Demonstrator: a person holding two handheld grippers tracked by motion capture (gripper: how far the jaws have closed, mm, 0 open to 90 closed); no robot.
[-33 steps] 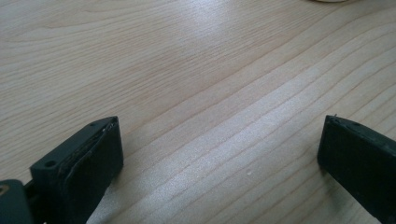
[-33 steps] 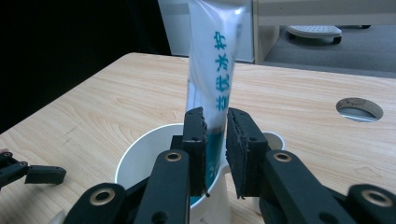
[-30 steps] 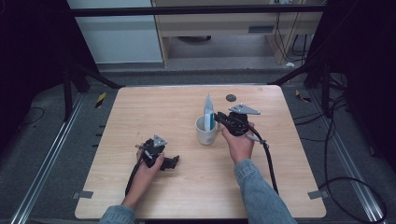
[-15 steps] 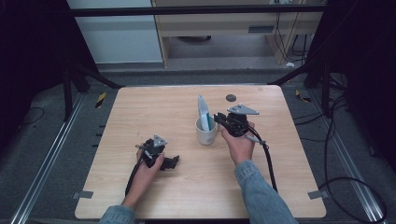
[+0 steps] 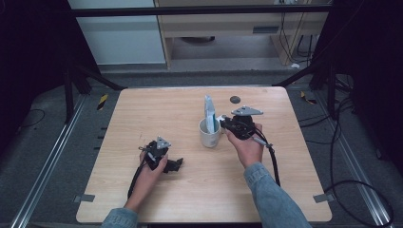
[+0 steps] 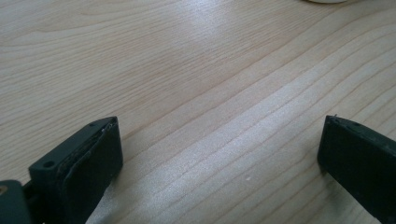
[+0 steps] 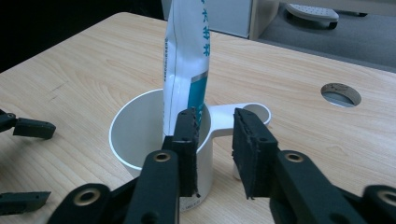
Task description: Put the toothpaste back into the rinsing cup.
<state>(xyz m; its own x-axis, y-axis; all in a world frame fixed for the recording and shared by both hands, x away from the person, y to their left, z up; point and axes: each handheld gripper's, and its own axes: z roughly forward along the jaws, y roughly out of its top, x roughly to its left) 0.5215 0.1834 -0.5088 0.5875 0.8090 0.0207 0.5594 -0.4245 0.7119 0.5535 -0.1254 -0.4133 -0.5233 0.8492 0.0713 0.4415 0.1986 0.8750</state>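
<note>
Since the toothpaste tube (image 7: 187, 60) stands nearly upright in the white cup (image 7: 140, 135) on the tabletop (image 5: 157, 114), just ahead of the right tongs (image 7: 215, 133), their jaws are seen slightly parted, having just been opening, with nothing gripped; the left tongs (image 6: 219, 154) are held wide open, well apart.

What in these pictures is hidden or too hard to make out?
- Tube standing in the white cup: its top is cut off by the upper edge of the right gripper view, and its print is too blurred to read.
- The tube's lower end: hidden by the cup wall.
- Cup in the left gripper view: mostly cut off by the top edge.
- Left gripper in the high view: too small to judge its fingers.
</note>
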